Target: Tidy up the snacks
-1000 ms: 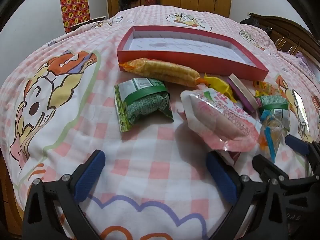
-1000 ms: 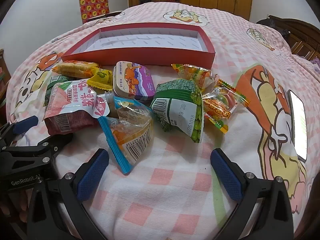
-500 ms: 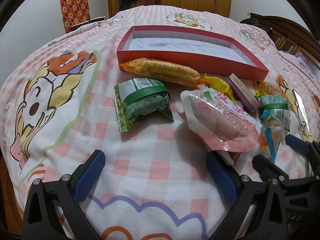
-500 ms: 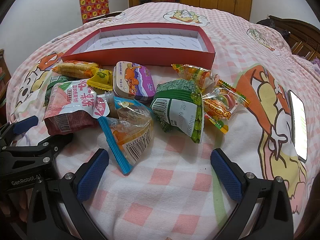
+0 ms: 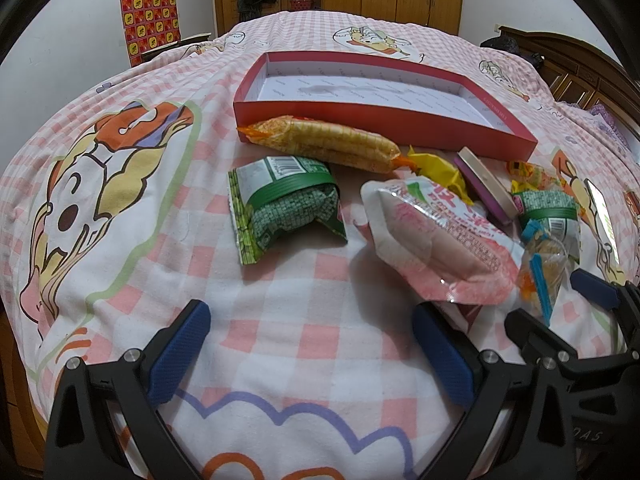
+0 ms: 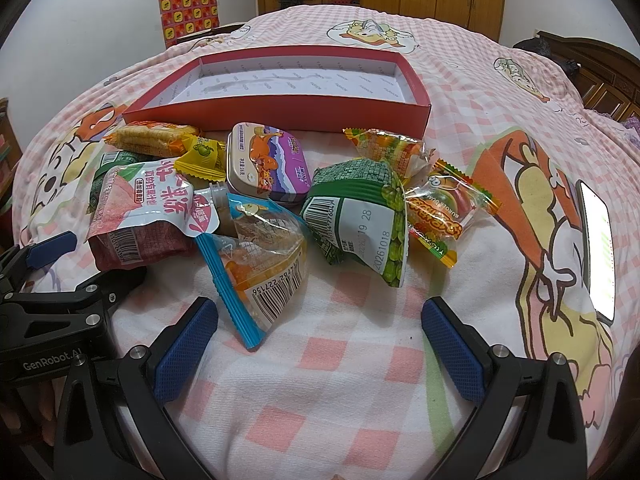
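1. left gripper (image 5: 308, 344): jaws spread wide, nothing between them, low over the checked bedspread (image 5: 280, 272).
2. right gripper (image 6: 320, 338): jaws also wide apart and empty; a clear orange-sweet bag (image 6: 260, 264) lies just beyond its left pad.
3. red tray (image 6: 280, 110) at 12 o'clock from the right wrist, white inside, holding no snacks.
4. snack heap between tray and grippers: purple tin (image 6: 266, 164) centre, green pea pack (image 6: 360, 216) at its 4 o'clock, pink pouch (image 6: 140, 216) at its 8 o'clock.
5. left wrist view: long orange wafer pack (image 5: 324, 144) just beside the tray wall; whether it touches is hard to tell.
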